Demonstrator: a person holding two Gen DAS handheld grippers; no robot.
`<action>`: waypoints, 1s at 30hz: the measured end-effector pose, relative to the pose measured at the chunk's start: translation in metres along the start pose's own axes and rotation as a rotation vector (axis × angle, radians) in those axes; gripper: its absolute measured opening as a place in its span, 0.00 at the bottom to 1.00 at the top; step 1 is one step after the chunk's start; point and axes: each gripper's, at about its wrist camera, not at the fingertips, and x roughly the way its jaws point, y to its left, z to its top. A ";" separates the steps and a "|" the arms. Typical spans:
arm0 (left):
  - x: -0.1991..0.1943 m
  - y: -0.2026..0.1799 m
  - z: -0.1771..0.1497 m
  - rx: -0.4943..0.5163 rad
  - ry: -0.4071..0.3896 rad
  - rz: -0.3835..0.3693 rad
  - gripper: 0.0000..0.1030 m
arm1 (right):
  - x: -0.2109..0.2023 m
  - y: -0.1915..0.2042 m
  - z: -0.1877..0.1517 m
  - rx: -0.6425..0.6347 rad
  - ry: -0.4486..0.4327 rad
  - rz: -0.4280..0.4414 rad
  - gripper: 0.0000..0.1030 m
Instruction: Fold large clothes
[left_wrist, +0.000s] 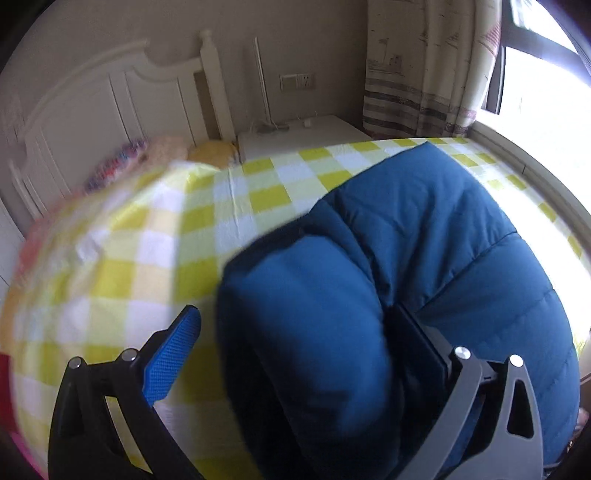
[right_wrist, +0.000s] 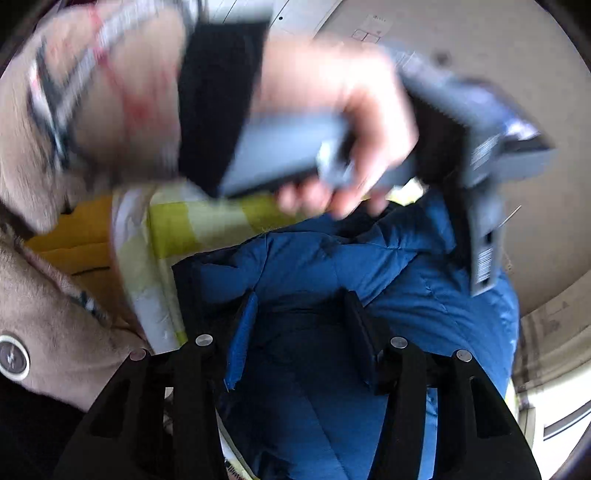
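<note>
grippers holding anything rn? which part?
Both hold the blue puffer jacket: left gripper straddles a padded fold, right gripper a bunched fold. Which garment part: cannot tell.

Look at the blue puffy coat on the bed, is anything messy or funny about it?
A bit. The blue coat is bunched into a fat lump instead of lying flat on the yellow checked sheet. A thick roll bulges between the left gripper fingers. The right gripper has coat between its fingers too. Nothing looks torn or spilled.
</note>
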 end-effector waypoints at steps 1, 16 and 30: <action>0.008 0.004 -0.005 -0.034 0.013 -0.033 0.98 | 0.000 -0.001 -0.002 -0.001 -0.004 -0.005 0.49; 0.013 0.022 -0.033 -0.152 -0.082 -0.112 0.98 | -0.061 -0.184 -0.029 0.508 -0.179 0.003 0.46; 0.014 0.028 -0.035 -0.186 -0.089 -0.113 0.98 | 0.126 -0.298 -0.096 0.810 0.172 0.057 0.58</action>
